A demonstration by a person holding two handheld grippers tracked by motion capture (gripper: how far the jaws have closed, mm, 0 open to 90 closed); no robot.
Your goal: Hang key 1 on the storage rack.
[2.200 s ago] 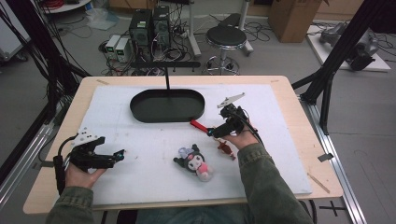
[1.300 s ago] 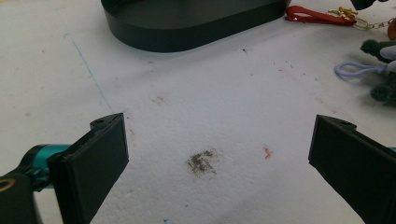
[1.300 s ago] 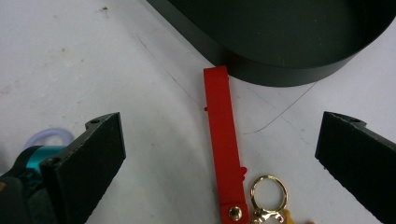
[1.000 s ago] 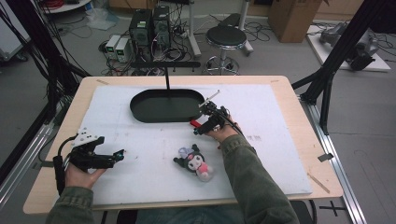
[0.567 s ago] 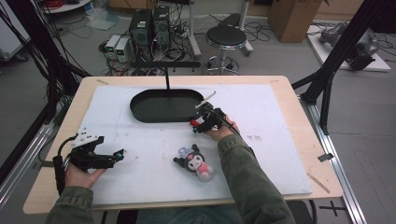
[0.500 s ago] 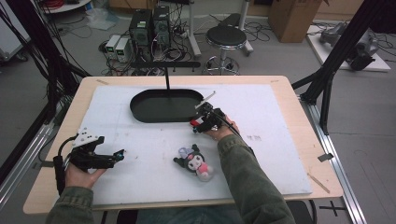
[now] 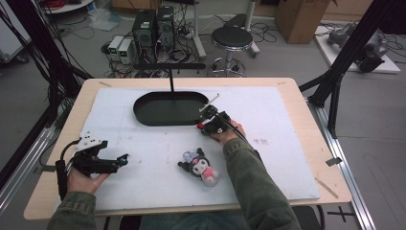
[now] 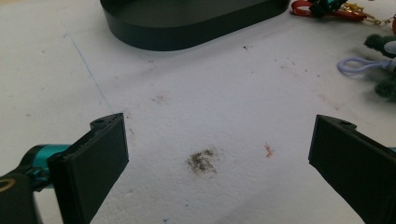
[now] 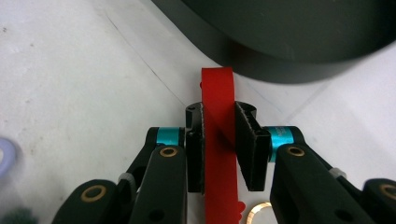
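right gripper pinching red strap by black tray rim | left gripper wide, idle near table's front-left corner | lift strap clear over rim, keep pinch firm

We find no readable text, label, brand or number in any view. Faint dark marks sit on the white sheet covering the bench, right of the person's sleeve, too small for us to read.
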